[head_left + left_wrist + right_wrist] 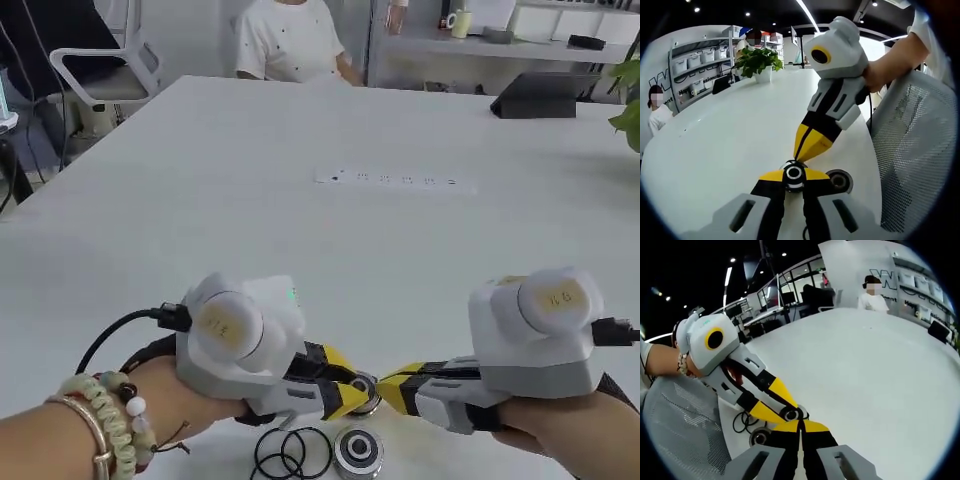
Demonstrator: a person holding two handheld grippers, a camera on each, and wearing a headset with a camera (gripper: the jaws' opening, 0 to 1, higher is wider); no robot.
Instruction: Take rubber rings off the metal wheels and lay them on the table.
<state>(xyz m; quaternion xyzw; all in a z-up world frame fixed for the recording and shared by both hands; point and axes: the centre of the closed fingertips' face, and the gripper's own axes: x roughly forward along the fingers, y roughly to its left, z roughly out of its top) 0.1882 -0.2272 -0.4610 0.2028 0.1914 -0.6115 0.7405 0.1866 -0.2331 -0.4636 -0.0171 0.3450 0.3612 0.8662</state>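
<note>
A small metal wheel (367, 388) with a black rubber ring on its rim hangs just above the table between both grippers. My left gripper (355, 393) comes in from the left and is shut on the wheel (793, 173). My right gripper (386, 384) comes in from the right, its jaws pressed together at the wheel's rim, pinching the ring there (800, 424). A second metal wheel (358, 450) lies on the table below. Loose black rubber rings (290, 452) lie beside it.
The white table (330, 250) stretches far ahead, with a power strip (395, 180) at its middle. A dark case (545, 95) sits at the far right. A person sits at the far end. A mesh chair (910, 150) stands close behind the grippers.
</note>
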